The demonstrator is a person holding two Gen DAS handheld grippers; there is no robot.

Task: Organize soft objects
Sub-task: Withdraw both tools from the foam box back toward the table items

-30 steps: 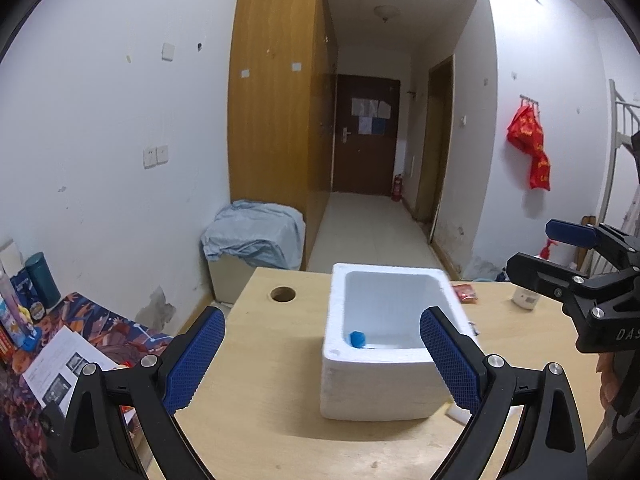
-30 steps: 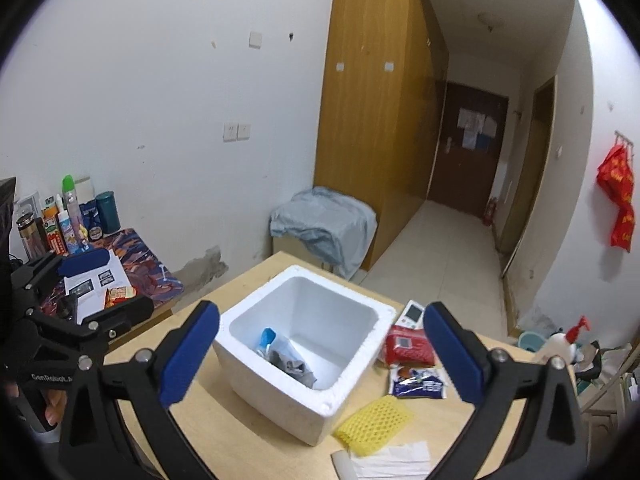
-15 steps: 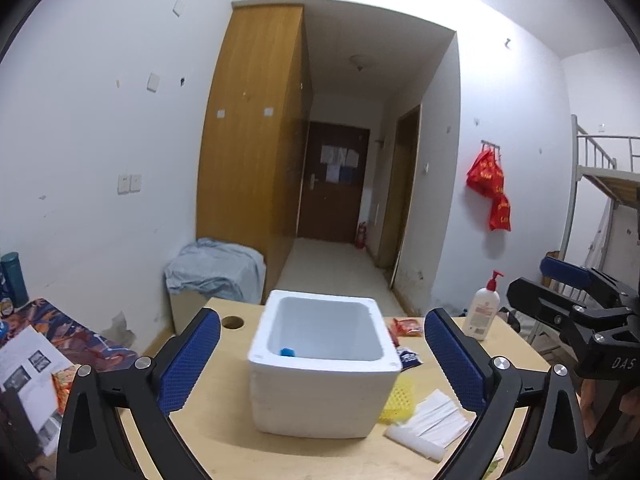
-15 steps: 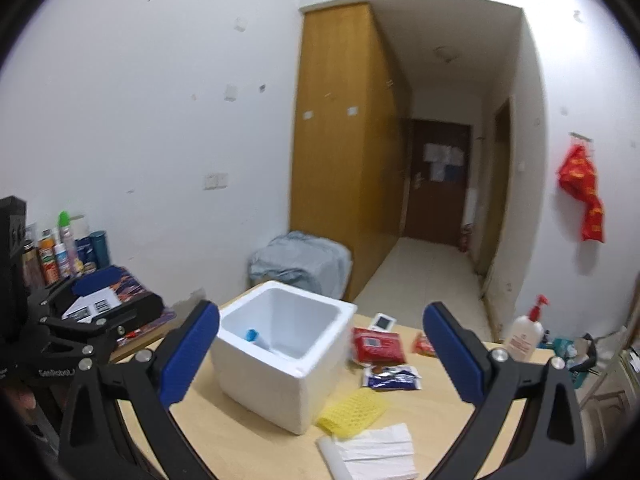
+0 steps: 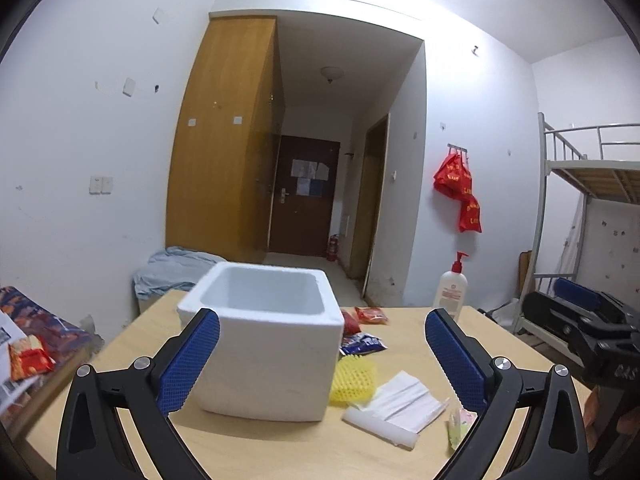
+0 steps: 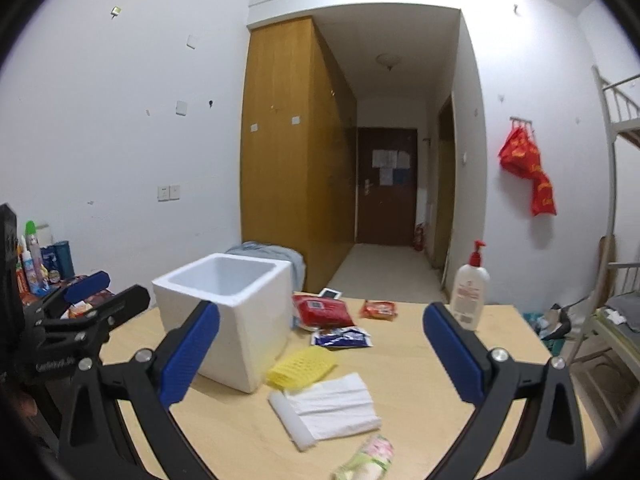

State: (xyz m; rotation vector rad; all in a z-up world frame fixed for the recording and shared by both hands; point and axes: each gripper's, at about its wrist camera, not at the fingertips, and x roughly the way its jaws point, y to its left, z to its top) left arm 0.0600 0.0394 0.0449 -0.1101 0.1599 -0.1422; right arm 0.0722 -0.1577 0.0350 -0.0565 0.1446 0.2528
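The white foam box [image 5: 264, 340] stands upright on the wooden table [image 6: 420, 400], and a second ago you looked down into it and saw a blue-capped item and a grey wad. Now both cameras sit low and level, so its inside is hidden; you have pulled both grippers back and down from over the box.

Just to its right, near its base, lie the yellow mesh sleeve [image 6: 300, 364], the folded white tissue pack [image 6: 332, 408], a blue sachet [image 6: 340, 338], a red packet [image 6: 322, 310] and a pale wrapped item [image 6: 368, 460] at the near edge. None of these is boxed yet.

Your left gripper [image 5: 320, 360] and right gripper [image 6: 320, 354] both hang with jaws spread wide and nothing between the pads. Judgement: one deposit is finished and you are set for the next pick, probably the mesh sleeve or tissue pack.

A pump bottle [image 6: 468, 292] stands well apart at the far edge.
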